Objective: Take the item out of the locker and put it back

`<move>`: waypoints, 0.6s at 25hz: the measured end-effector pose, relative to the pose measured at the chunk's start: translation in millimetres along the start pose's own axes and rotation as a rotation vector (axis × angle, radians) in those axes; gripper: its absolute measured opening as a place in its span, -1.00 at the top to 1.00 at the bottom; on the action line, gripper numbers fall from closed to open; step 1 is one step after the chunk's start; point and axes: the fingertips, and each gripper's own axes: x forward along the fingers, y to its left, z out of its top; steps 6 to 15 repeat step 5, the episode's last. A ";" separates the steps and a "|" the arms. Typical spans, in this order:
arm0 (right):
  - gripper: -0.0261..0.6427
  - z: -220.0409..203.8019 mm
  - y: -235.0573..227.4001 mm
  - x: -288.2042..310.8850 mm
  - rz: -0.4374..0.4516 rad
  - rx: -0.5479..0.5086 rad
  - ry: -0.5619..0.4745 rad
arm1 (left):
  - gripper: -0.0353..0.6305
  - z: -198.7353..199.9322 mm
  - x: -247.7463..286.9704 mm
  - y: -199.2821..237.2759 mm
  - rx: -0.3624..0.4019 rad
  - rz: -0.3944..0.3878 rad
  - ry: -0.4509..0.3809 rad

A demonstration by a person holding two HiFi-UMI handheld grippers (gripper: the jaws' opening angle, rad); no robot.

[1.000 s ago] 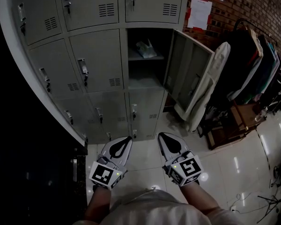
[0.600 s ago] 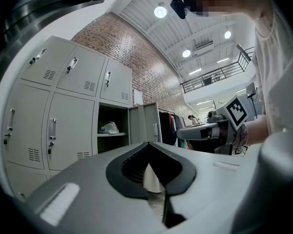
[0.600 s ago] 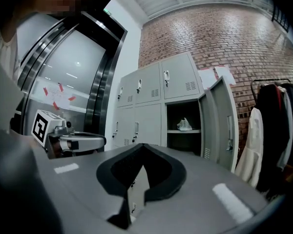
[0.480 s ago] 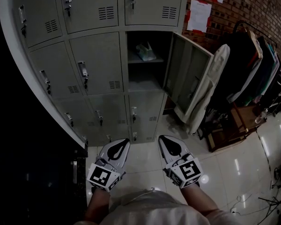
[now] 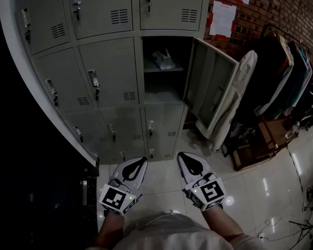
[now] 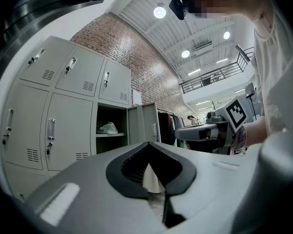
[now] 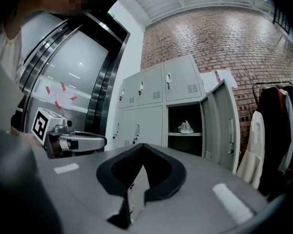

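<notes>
Brick wall [image 5: 287, 4] and a hanging clothes rack [image 5: 281, 72] flank a bank of grey lockers [image 5: 104, 72] standing on a glossy tiled floor [image 5: 261, 191]. One compartment is open, its door [image 5: 211, 85] swung out to the right. On the shelf [image 5: 161, 69] inside lies the item, a crumpled pale plastic bag [image 5: 163, 60]; its long axis runs sideways along the shelf, with a bunched peak pointing up. The left gripper [image 5: 137, 163] and right gripper [image 5: 187, 158] are low over the floor, well apart from the locker and aimed toward it. Each has its fingers pressed together at the tips with nothing held. Compared with half a second ago, the bag and door are unchanged, and both grippers have dropped only slightly in the head view.
</notes>
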 end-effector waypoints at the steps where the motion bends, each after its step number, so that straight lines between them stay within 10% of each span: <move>1: 0.92 0.7 0.9 0.7 0.001 -0.003 0.001 | 0.89 0.3 0.1 -0.1 0.000 -0.001 -0.001; 15: 0.92 1.7 3.9 3.4 -0.002 -0.001 0.004 | 0.89 3.4 -0.9 1.9 0.004 0.002 -0.013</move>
